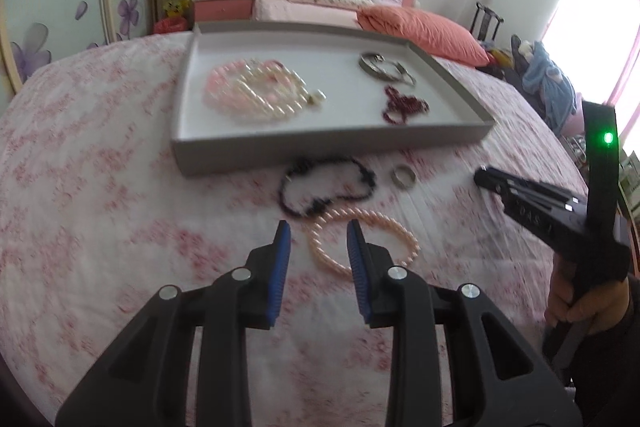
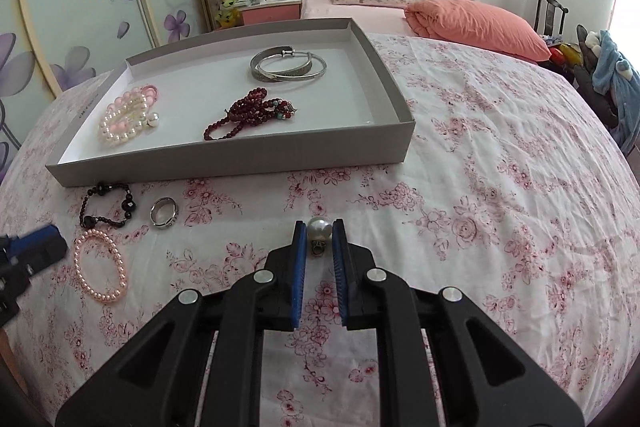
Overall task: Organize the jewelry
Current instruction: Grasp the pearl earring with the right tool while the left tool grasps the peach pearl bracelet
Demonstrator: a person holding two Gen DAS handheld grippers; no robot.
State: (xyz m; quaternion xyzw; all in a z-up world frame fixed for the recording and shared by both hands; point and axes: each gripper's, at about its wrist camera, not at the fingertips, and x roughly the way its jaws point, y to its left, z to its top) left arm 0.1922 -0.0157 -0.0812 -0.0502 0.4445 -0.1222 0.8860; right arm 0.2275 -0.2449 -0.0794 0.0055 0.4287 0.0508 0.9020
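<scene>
Your right gripper is closed on a pearl earring: both blue pads touch the sides of the pearl, and a small metal fitting hangs just below it between the fingers. Whether the earring is clear of the bed cover cannot be told from this view.

Your left gripper is partly open with nothing between its fingers. Its right finger covers part of the pink pearl bracelet lying on the bed cover, so contact cannot be confirmed. The left wrist view is motion-blurred, and fine detail is poor.

Just beyond the pink bracelet lie a black bead bracelet and, beside it, a silver ring, both near the front wall of the grey tray.

Inside the tray, note three groups, well apart:
- a heap of white and pink pearl strands at the left; individual pieces cannot be separated;
- a dark red bead string at the centre, with some teal beads;
- silver bangles toward the back; they overlap, and their count is uncertain.

In the left wrist view, your right hand is cut off at the frame edge. In the right wrist view, only a finger of the left gripper shows at the left edge.
</scene>
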